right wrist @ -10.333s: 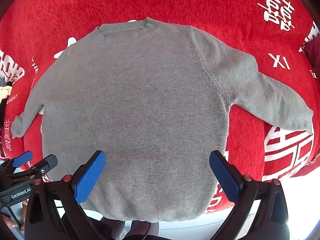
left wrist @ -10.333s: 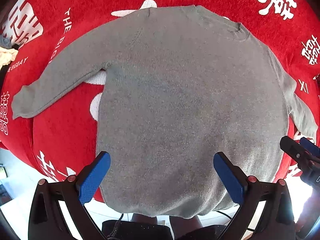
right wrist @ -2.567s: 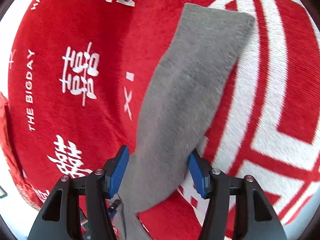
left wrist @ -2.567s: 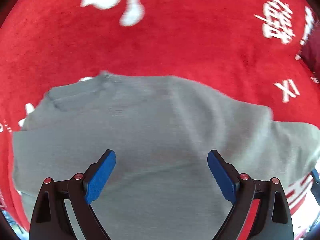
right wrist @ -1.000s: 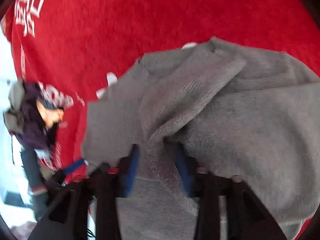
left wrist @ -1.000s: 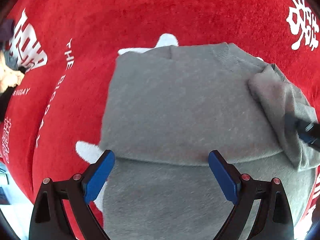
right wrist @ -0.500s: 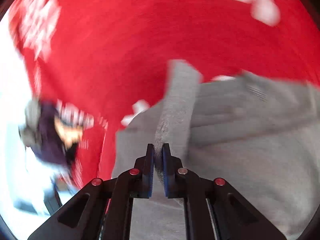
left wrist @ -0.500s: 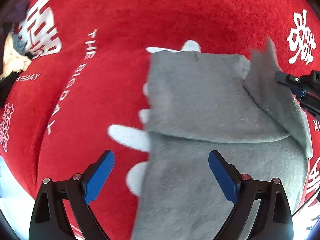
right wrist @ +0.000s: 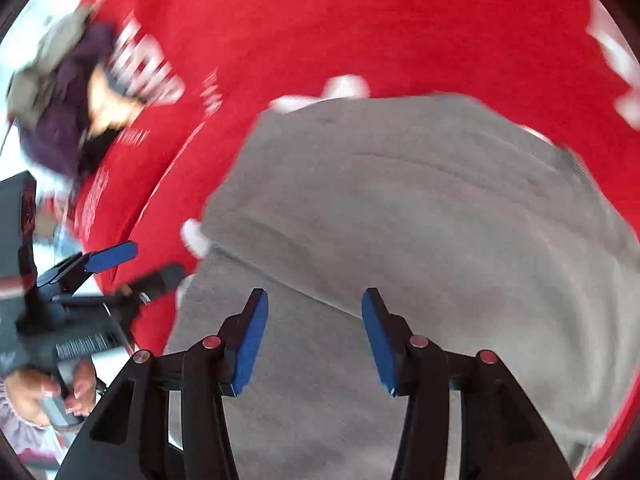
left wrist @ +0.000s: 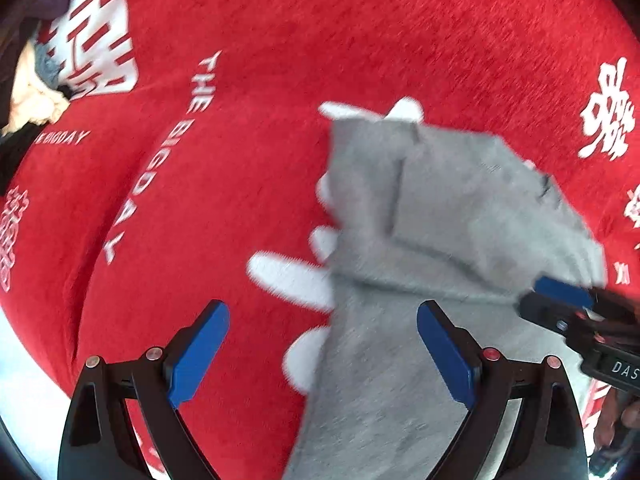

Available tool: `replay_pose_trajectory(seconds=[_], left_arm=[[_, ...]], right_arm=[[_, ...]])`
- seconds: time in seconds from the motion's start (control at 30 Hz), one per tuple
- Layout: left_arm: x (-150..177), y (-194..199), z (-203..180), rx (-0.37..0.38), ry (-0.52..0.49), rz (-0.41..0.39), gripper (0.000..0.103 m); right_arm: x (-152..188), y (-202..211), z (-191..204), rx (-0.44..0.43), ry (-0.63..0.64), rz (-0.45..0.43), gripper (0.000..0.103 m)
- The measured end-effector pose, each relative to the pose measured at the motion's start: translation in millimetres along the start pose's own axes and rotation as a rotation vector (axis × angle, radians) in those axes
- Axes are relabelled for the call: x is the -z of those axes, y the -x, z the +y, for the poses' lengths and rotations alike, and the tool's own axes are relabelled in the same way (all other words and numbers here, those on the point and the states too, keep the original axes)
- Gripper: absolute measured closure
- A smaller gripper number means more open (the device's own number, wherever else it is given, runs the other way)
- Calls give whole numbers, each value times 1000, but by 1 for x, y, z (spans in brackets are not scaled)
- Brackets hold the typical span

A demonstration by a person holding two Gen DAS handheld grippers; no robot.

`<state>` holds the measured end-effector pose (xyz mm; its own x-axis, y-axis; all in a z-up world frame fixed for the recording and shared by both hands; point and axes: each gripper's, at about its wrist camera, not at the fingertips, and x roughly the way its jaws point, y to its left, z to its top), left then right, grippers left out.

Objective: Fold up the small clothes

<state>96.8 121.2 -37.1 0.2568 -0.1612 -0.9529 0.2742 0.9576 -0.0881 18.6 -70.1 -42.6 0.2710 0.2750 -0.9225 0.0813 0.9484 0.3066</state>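
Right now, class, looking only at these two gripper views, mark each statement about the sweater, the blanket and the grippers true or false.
1. The sweater is grey. True.
2. The sweater lies on a blue blanket. False: the blanket is red with white print.
3. The right gripper is clamped on the sweater. False: its jaws stand open above the cloth.
4. The left gripper is open. True.
5. Both sleeves stick out sideways. False: they are folded in over the body.
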Motion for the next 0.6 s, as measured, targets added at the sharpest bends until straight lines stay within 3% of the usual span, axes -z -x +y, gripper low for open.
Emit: replay_pose_trajectory(seconds=[0.1,0.23,0.27,0.37,0.4,0.5,0.57,0.6], left_arm=[[-21,-4,-18,53,-30,-9,7],[-45,-29,-39,118,-31,16,7],[-49,-37,-44,126,-22,30,8],[-52,-54,-59,98,-47,39,7],[-51,-56,-63,84,-59,41,7],[-47,-66,-74,33,-99,51,7],[-43,-68,-80,7,-122,55,7],[-43,-68,-82,3,-127,58,7]], right_arm=[[15,38,-57,62,-188,-76,50],[51,93,-164,231,-553,-187,48],[58,98,-181,234,-622,-198,48],[85,100,-237,176,-799,-212,48],[92,92,-250,109,-835,-213,48],[96,76,-265,-9,-866,-203,49],[91,76,-267,-46,-832,-218,75],[85,71,-261,-72,-788,-176,95]])
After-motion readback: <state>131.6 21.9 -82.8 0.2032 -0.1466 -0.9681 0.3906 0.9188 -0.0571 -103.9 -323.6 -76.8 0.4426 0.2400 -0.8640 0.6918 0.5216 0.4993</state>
